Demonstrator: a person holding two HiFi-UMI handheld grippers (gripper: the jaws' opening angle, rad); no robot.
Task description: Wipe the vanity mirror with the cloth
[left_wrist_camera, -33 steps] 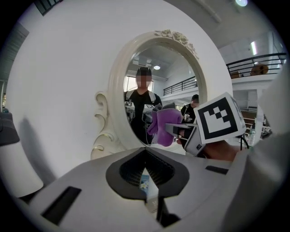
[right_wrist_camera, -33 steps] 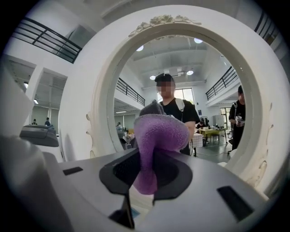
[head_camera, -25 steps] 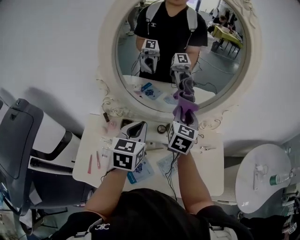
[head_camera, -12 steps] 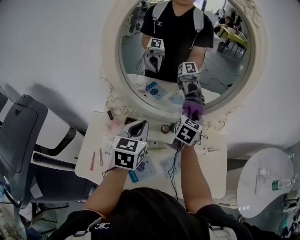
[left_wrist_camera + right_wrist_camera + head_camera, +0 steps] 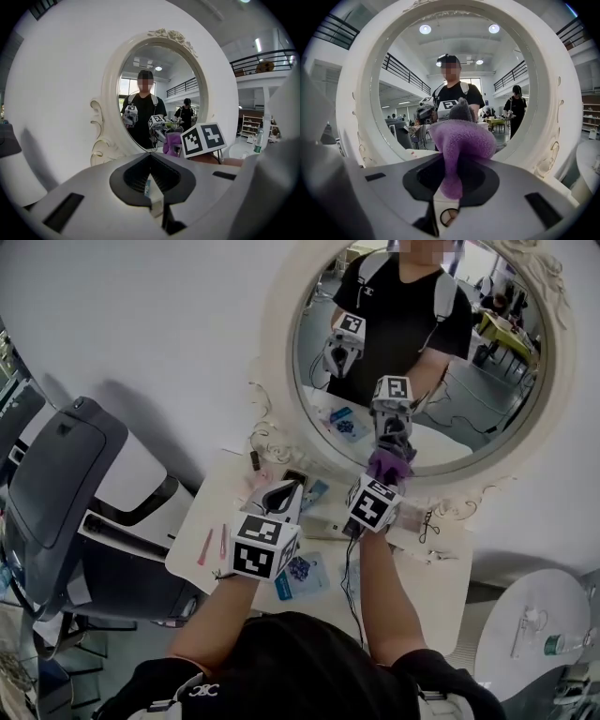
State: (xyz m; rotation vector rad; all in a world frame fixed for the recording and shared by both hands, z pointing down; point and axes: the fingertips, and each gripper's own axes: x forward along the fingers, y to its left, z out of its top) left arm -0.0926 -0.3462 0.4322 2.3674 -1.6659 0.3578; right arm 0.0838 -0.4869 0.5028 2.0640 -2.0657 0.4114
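The vanity mirror (image 5: 441, 362) is an oval glass in a cream ornate frame (image 5: 281, 381) against a white wall. My right gripper (image 5: 385, 474) is shut on a purple cloth (image 5: 390, 463), which it holds against the lower part of the glass near the bottom rim. In the right gripper view the cloth (image 5: 461, 138) bulges over the jaws of the right gripper (image 5: 454, 164), with the frame (image 5: 351, 117) all around. My left gripper (image 5: 280, 491) hovers over the table left of it, shut and empty. In its own view the left gripper (image 5: 150, 157) points at the mirror frame (image 5: 110, 93).
The white vanity table (image 5: 441, 577) carries small items: pink sticks (image 5: 208, 545), blue packets (image 5: 298, 570) and cables. A dark chair (image 5: 66, 484) stands at the left. A round white side table (image 5: 525, 634) with a bottle is at the lower right.
The right gripper has slid the cloth down and a little right on the glass, toward the bottom rim. The head view has turned, so the mirror sits further right. The left gripper has barely moved.
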